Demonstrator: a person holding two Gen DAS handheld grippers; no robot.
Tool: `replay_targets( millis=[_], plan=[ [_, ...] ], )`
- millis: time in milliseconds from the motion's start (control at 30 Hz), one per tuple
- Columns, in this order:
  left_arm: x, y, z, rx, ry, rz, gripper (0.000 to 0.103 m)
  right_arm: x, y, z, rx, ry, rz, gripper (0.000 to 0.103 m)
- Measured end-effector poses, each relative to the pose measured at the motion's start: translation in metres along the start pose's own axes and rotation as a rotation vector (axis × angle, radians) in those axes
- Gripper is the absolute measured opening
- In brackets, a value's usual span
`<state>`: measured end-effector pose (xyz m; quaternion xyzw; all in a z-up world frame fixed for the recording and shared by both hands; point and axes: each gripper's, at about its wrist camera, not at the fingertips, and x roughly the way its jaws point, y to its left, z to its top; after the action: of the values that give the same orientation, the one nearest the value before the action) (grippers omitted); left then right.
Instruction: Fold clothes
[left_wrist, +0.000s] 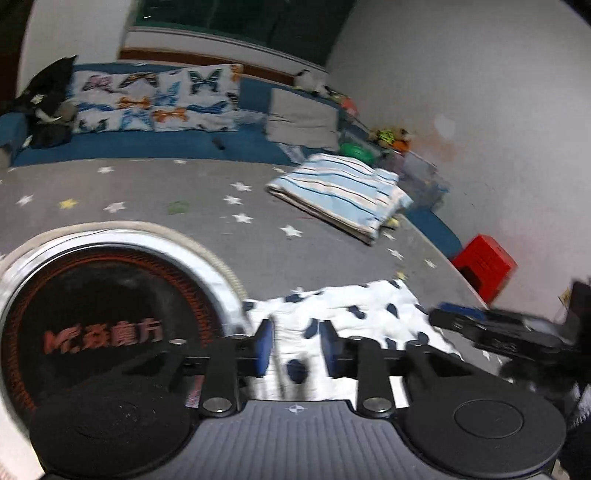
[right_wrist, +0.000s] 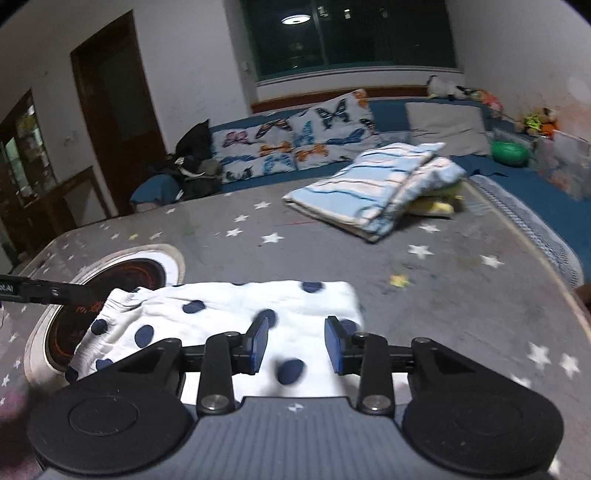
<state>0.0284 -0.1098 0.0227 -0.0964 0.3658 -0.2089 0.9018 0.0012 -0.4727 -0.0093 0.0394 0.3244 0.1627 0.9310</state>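
Observation:
A white garment with dark blue dots (right_wrist: 236, 306) lies folded and flat on the grey star-patterned table cover (right_wrist: 424, 295). Its ruffled left end overlaps the round cooktop (right_wrist: 122, 273). My right gripper (right_wrist: 295, 343) hovers over the garment's near right part, open, with nothing pinched between the blue pads. In the left wrist view my left gripper (left_wrist: 295, 343) stands over the left end of the same garment (left_wrist: 369, 314). Its jaws are apart and the cloth shows blurred in the gap beneath them. The right gripper (left_wrist: 439, 314) comes in from the right edge. The left gripper (right_wrist: 99, 295) reaches in from the left.
A folded blue-striped cloth (right_wrist: 373, 184) lies at the far side of the table over something yellow. The black round cooktop (left_wrist: 103, 325) is set into the table at the left. A red box (left_wrist: 484, 262) stands past the right edge. A blue sofa with butterfly pillows (right_wrist: 295, 140) lies behind.

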Motion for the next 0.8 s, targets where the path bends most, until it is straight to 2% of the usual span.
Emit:
replay_targets(
  millis=[133, 233, 400, 467, 700, 800],
  plan=[
    [0.017, -0.015, -0.002, 0.091, 0.024, -0.006, 0.02, 0.025, 0.006, 0.006, -0.01, 0.032, 0.013, 0.035],
    [0.032, -0.018, 0.0, 0.143, 0.03, 0.029, 0.02, 0.041, 0.008, 0.01, -0.017, 0.054, 0.01, 0.035],
    [0.053, -0.006, 0.004, 0.13, 0.047, 0.065, 0.02, 0.067, 0.005, 0.012, -0.006, 0.084, -0.009, 0.038],
    [0.059, 0.0, 0.003, 0.111, 0.059, 0.056, 0.019, 0.074, 0.003, 0.011, 0.004, 0.089, -0.013, 0.039],
    [0.054, -0.001, 0.005, 0.082, 0.051, 0.055, 0.021, 0.059, 0.009, 0.019, -0.028, 0.074, -0.003, 0.046],
    [0.051, -0.008, 0.004, 0.089, 0.045, 0.063, 0.029, 0.042, 0.022, 0.018, -0.05, 0.062, 0.033, 0.056]
  ],
)
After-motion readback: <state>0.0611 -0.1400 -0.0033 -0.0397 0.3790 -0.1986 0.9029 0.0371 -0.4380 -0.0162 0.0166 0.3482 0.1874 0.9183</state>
